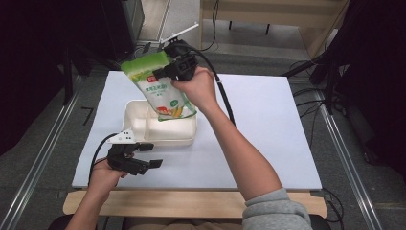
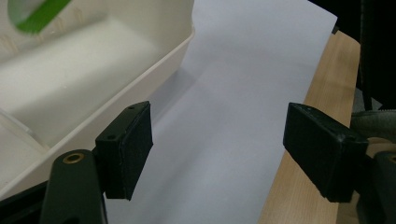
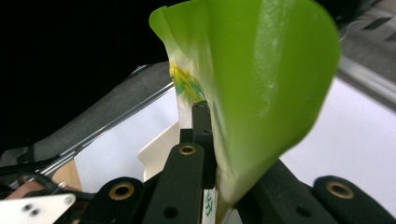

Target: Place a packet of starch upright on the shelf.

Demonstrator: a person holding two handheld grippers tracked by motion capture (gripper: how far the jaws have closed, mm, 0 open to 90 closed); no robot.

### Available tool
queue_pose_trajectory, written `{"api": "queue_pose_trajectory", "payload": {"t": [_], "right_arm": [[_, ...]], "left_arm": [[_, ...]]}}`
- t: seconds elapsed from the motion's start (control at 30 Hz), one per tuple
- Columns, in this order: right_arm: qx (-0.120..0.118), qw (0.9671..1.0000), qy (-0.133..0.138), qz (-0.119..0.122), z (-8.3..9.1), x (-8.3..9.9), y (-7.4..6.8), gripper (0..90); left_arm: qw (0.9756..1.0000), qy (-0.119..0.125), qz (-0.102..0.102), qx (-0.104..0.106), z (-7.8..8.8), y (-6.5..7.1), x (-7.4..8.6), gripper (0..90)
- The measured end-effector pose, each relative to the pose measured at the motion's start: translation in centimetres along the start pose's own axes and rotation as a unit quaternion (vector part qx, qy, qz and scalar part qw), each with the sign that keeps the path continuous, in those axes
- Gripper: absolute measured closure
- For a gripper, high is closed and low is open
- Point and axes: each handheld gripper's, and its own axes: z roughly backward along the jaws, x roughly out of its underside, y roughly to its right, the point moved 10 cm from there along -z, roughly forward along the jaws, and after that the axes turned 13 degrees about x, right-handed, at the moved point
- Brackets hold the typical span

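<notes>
Jaws of the right gripper are pinched on a green and white bag, gripping it by its upper part and holding it tilted in the air above the far half of the desk. In the right gripper view the jaws are pressed flat against the bag's folded film, one on each side of it. The bag's lower end hangs over the far right part of a cream tub, just inside or just above its rim; I cannot tell which. The tub is a shallow rectangular one, sitting a little left of the desk's middle, with a low divider across it. In the left gripper view the tub's nearer compartment looks bare, and a green corner of the bag shows at the top left.

Near the desk's front left corner, the left gripper rests low, just in front of the tub's near wall. Its jaws are spread wide, with nothing between them but the white desk top; the left pad sits close beside the tub wall, not clearly touching it.
</notes>
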Motion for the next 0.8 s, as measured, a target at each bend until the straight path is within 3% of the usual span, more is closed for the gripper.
{"api": "queue_pose_trajectory", "payload": {"t": [0.03,0.1,0.2,0.23,0.27,0.33,0.37,0.4,0.47,0.5,0.53,0.63,0.67,0.8], "right_arm": [[0.000,1.0000,0.000,0.000,0.0,0.0,0.0,90.0],[-0.015,0.9998,-0.006,-0.008,-2.3,1.3,-0.3,90.0],[-0.012,0.9995,-0.026,-0.011,-5.0,3.9,0.4,90.0],[-0.012,0.9995,-0.026,-0.011,-5.0,3.9,0.4,90.0],[-0.002,0.9990,-0.041,-0.017,-6.2,5.5,1.4,90.0],[0.006,0.9991,-0.038,-0.019,-6.7,6.4,2.6,90.0],[0.006,0.9991,-0.038,-0.019,-6.7,6.4,2.6,90.0],[0.000,0.9988,-0.031,-0.037,-6.5,6.8,3.7,90.0],[-0.002,0.9988,-0.033,-0.037,-6.5,7.0,4.0,88.9],[0.003,0.9984,-0.040,-0.039,-6.3,7.3,4.4,85.2],[0.007,0.9984,-0.045,-0.032,-5.9,7.7,5.0,72.3],[0.008,0.9980,-0.046,-0.043,-5.2,7.8,5.5,65.9],[0.022,0.9983,-0.035,-0.040,-4.4,8.1,6.2,54.5],[0.041,0.9980,-0.035,-0.032,-3.4,9.0,7.2,50.9]], "left_arm": [[1.0000,0.000,0.000,0.000,0.0,0.0,0.0,24.9],[1.0000,-0.001,0.000,-0.001,0.1,0.0,0.0,25.0],[1.0000,-0.001,0.001,0.001,0.0,0.0,0.0,24.9],[1.0000,0.000,0.002,0.001,0.0,0.0,0.0,24.9],[1.0000,0.001,0.002,0.003,0.0,0.0,-0.1,24.9],[1.0000,-0.002,0.000,0.003,-0.2,0.0,-0.1,24.8],[1.0000,-0.002,0.000,0.003,-0.2,0.0,-0.1,24.8],[1.0000,-0.005,0.000,0.003,-0.3,0.0,0.0,24.8],[1.0000,-0.007,0.001,0.004,-0.3,0.1,0.0,24.8],[1.0000,-0.008,0.001,0.003,-0.4,0.1,0.0,24.8],[1.0000,-0.008,0.000,0.004,-0.5,0.1,0.0,24.8],[0.9999,-0.015,-0.001,0.006,-0.7,0.2,0.1,24.7],[0.9998,-0.018,0.002,0.006,-0.9,0.2,0.2,24.8],[0.9997,-0.022,0.001,0.009,-1.1,0.2,0.2,24.6]]}}
